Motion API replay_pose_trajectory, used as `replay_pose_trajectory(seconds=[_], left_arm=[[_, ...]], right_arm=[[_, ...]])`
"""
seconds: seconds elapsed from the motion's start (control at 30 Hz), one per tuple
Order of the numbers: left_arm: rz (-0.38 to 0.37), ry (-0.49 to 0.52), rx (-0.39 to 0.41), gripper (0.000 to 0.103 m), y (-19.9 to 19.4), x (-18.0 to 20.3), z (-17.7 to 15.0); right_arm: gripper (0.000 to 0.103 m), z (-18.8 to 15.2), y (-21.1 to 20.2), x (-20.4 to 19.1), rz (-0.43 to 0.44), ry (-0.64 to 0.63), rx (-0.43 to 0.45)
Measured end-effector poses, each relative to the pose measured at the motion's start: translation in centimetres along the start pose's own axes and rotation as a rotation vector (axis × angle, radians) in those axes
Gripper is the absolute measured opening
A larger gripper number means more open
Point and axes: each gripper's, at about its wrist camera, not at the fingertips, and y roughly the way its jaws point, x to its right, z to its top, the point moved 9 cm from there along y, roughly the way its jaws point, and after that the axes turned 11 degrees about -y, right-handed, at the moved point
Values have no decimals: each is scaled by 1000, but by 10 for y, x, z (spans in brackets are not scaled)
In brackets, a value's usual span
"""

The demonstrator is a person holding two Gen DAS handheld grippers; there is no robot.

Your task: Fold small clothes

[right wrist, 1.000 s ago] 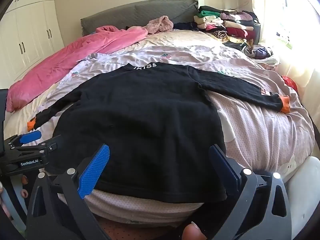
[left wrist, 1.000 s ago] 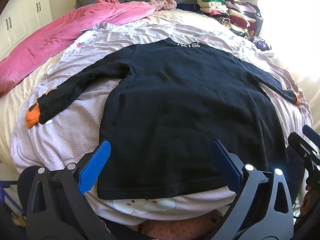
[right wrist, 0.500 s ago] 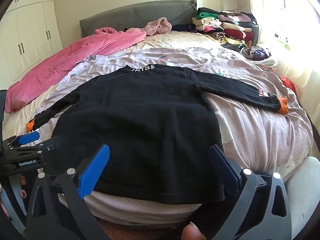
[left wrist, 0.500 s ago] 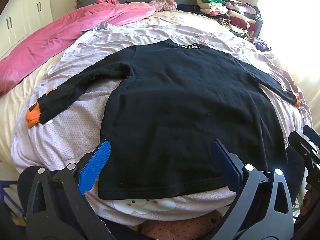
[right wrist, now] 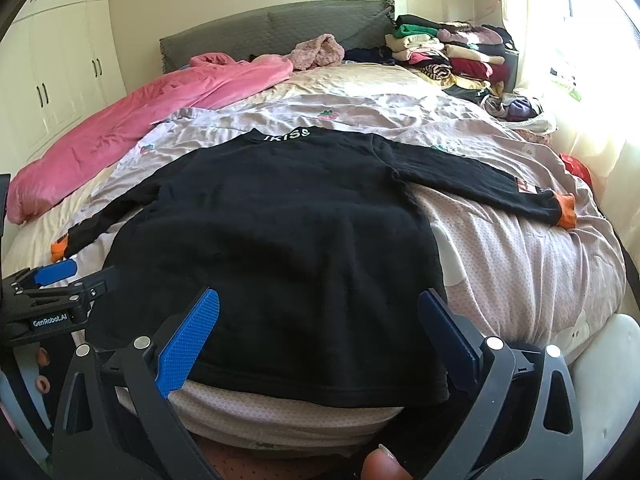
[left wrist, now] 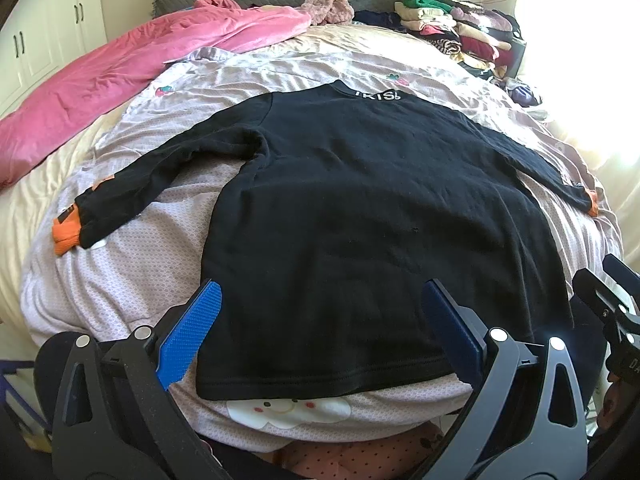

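Black top: long-sleeved, lies flat, spread across centre of both frames on the lilac sheet, collar w/ white lettering toward frame top, hem at bottom edge just ahead of both tongs. Sleeves out to each side, orange cuffs at mid-left and mid-right. Left gripper wide open, holds nothing, fingers straddling the hem region; can't tell if pads touch cloth. Right gripper likewise wide open, empty, over hem nr lower centre of right view. No fold made yet, by the look of it. Risks: hem hangs near bed edge, so a one-layer pinch could drag the whole top off toward frame bottom; grabbing sheet along w/ fabric would bunch both; uneven lift L vs R gives a skewed fold. Pink blanket upper left and clothes pile upper right are well clear.
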Motion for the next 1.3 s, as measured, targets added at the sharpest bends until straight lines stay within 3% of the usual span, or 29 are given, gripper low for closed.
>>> replay_pose_trajectory(seconds=[1.3], left_arm=[[0, 4, -15, 94, 7, 9, -2]], right_arm=[[99, 2, 0, -6, 0, -15, -3]])
